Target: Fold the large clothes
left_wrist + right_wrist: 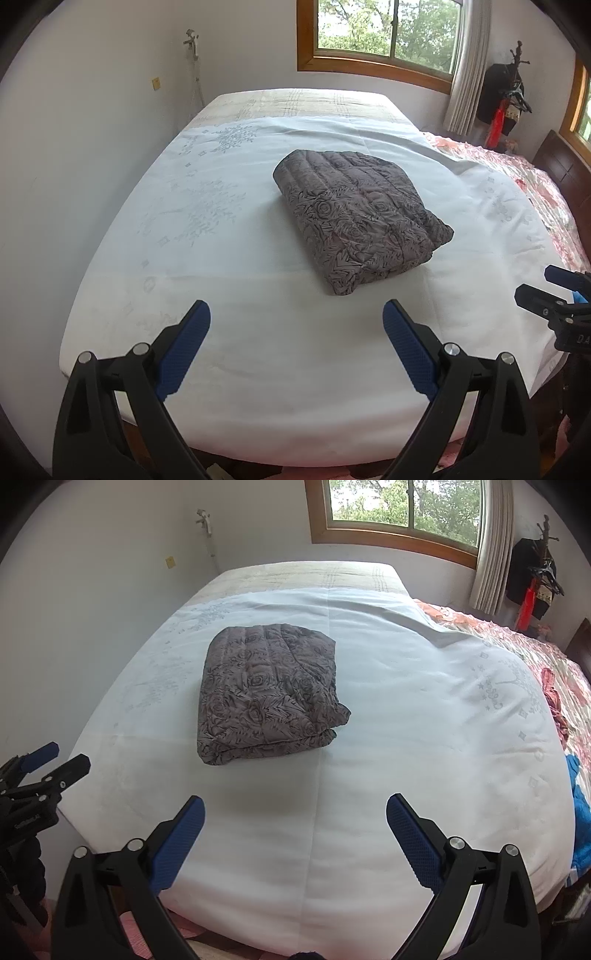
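A grey quilted garment with a dark rose pattern [360, 214] lies folded into a thick rectangle on the white sheet of the bed [258, 332]. It also shows in the right wrist view [267, 701]. My left gripper [296, 314] is open and empty, held above the near part of the bed, short of the garment. My right gripper [295, 808] is open and empty, also short of it. Each gripper shows at the edge of the other's view: the right one [535, 284], the left one [68, 760].
White walls stand to the left and behind the bed. A wooden-framed window [384, 33] with a curtain [469, 66] is at the back. A pink floral quilt [546, 672] and a blue cloth [580, 812] lie on the bed's right side. A coat rack [513, 92] stands in the corner.
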`<state>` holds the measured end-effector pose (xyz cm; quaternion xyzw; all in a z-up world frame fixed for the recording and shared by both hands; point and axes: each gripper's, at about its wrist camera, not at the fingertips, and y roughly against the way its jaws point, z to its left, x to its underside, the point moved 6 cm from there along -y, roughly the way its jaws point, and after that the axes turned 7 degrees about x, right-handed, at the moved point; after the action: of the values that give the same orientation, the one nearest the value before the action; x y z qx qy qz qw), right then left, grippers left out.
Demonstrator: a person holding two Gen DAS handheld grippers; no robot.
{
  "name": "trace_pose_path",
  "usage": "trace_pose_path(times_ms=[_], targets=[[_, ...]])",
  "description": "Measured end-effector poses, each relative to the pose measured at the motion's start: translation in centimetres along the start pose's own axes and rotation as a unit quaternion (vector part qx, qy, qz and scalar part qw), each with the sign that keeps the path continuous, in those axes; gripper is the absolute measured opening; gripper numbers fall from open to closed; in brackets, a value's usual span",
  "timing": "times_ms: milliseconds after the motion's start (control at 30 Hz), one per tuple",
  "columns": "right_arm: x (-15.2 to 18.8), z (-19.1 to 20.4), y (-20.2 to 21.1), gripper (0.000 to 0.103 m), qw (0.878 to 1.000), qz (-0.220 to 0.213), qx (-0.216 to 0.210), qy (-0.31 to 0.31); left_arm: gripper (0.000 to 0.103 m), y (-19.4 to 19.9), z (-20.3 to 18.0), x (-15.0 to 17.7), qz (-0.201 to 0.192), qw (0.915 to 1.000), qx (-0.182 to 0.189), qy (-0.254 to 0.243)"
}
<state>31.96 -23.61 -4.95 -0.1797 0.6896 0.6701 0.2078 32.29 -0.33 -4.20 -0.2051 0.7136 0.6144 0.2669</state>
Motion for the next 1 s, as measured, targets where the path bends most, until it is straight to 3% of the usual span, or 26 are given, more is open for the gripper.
trace_pose_path(times_ms=[1000], targets=[[-0.34,-0.15,-0.35,0.099,1.000,0.004,-0.005,0.008,0.094,-0.44,0.23,-0.13,0.005,1.0000,0.003,0.000]])
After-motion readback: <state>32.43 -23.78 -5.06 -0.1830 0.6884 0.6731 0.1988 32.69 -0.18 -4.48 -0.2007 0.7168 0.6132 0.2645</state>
